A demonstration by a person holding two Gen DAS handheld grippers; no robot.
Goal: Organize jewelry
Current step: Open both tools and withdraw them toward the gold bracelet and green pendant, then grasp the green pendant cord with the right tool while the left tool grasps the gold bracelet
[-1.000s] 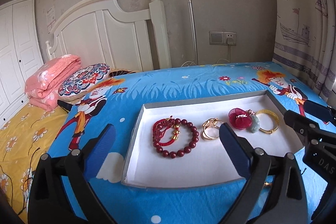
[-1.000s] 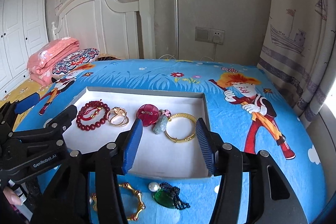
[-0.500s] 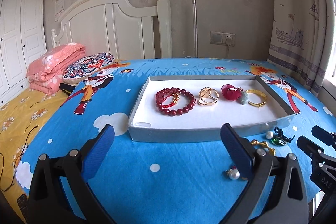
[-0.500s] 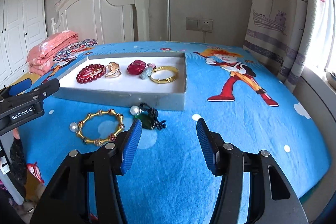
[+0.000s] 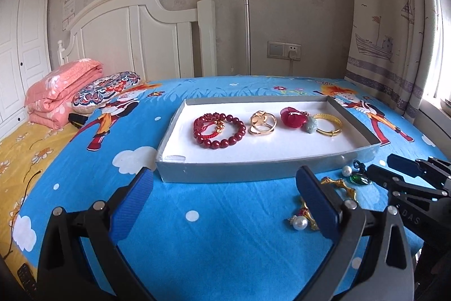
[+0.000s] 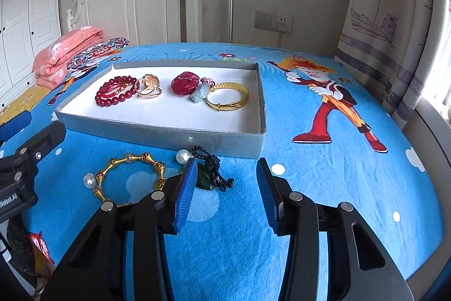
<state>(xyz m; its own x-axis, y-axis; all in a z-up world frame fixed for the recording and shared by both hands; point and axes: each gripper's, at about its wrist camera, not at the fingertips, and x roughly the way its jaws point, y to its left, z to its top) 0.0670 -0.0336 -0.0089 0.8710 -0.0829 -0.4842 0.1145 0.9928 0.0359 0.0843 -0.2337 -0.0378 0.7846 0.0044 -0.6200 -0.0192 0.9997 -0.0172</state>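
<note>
I have pulled my right claw (image 6: 225, 188) back from over the tray (image 6: 157, 129) and, jaws just narrowing yet gripping nothing, lower it toward the green pendant (image 6: 207, 178) on the bed beside the tray's near wall, my next pick.

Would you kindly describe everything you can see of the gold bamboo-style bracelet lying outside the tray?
The gold bamboo-style bracelet is a ring of shiny gold-coloured, bamboo-like segments with reddish joints. It lies flat on the blue bedsheet, in front of the grey tray and apart from it. A white pearl sits at its left edge; whether it is attached is unclear. The right gripper's left finger hides part of its right side. Nothing grips it.
</note>
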